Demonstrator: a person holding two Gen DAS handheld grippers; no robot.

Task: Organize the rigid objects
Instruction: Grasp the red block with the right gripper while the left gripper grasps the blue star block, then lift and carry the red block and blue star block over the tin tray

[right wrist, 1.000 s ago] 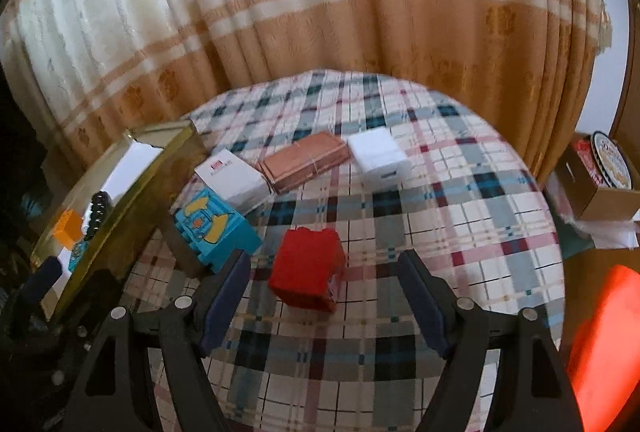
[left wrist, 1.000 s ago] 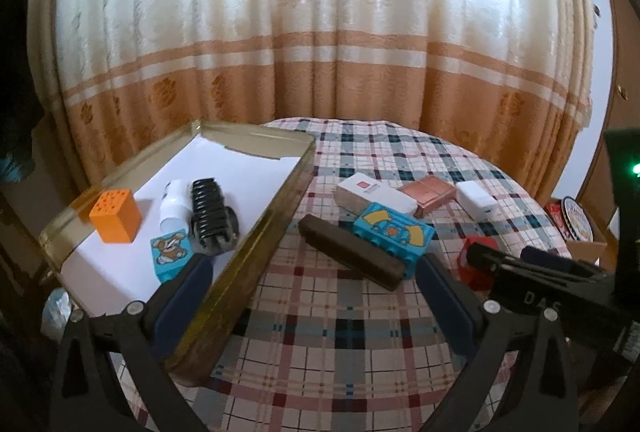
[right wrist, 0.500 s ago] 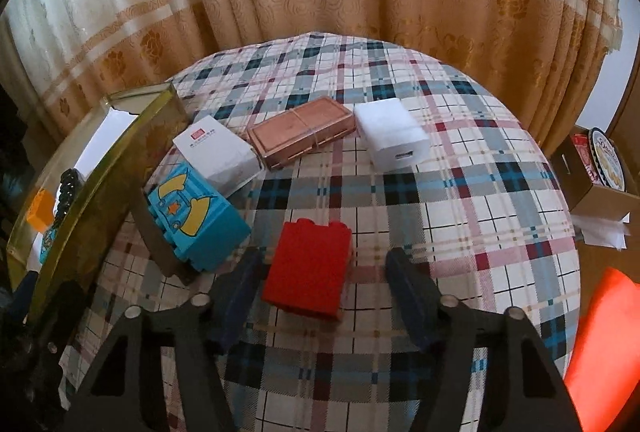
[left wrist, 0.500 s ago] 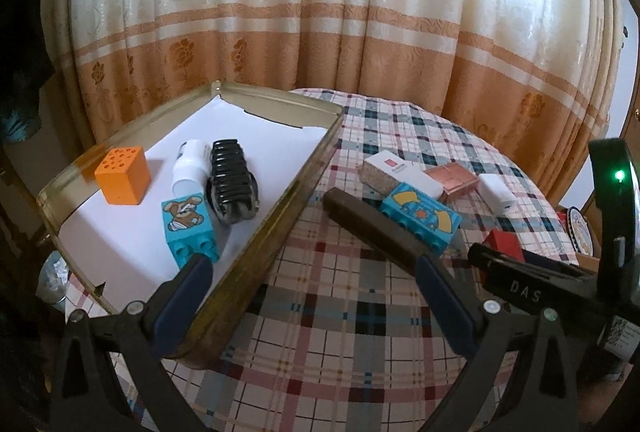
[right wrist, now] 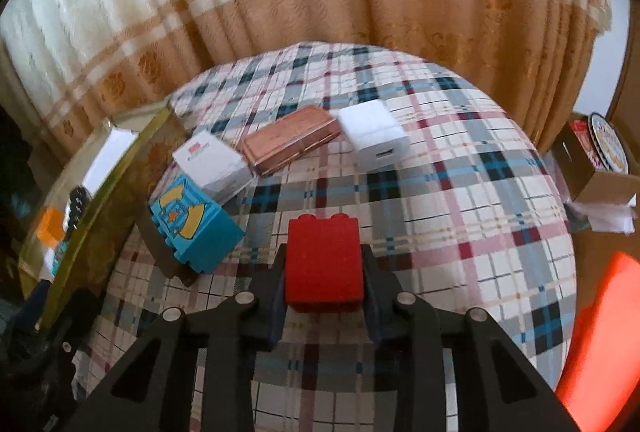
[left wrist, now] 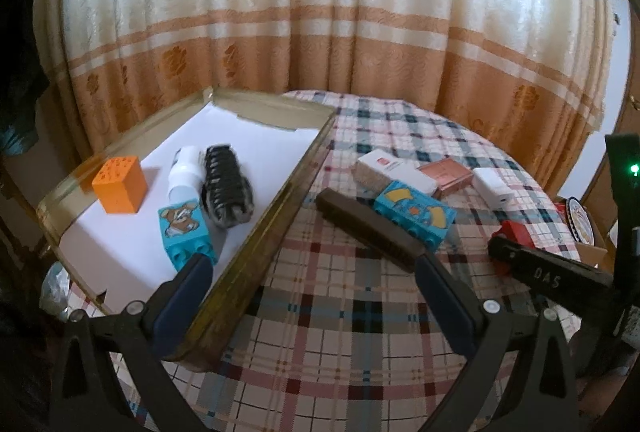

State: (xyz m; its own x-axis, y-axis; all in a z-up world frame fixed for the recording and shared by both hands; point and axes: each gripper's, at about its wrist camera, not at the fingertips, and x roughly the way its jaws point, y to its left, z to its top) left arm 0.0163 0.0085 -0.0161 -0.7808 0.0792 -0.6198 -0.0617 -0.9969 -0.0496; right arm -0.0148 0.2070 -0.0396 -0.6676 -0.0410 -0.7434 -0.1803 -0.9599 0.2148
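Observation:
A red toy brick (right wrist: 324, 264) sits on the checked tablecloth, and my right gripper (right wrist: 324, 257) is shut on it, one pad pressed to each side. From the left wrist the same red brick (left wrist: 516, 232) shows behind the right gripper's black arm. My left gripper (left wrist: 310, 266) hangs open and empty over the long rim of the gold tray (left wrist: 276, 228). The tray holds an orange cube (left wrist: 119, 185), a white bottle (left wrist: 185, 172), a black ridged piece (left wrist: 228, 188) and a teal bear brick (left wrist: 185, 232).
On the cloth lie a dark brown bar (left wrist: 368, 230), a blue and yellow brick (right wrist: 192, 224), a white box with a red logo (right wrist: 212, 164), a copper case (right wrist: 292, 140) and a white charger (right wrist: 374, 136). A cardboard box (right wrist: 596, 160) stands beyond the table's right edge.
My right gripper's jaws came together from wide apart onto the red brick's sides. The left gripper stays open in about the same place.

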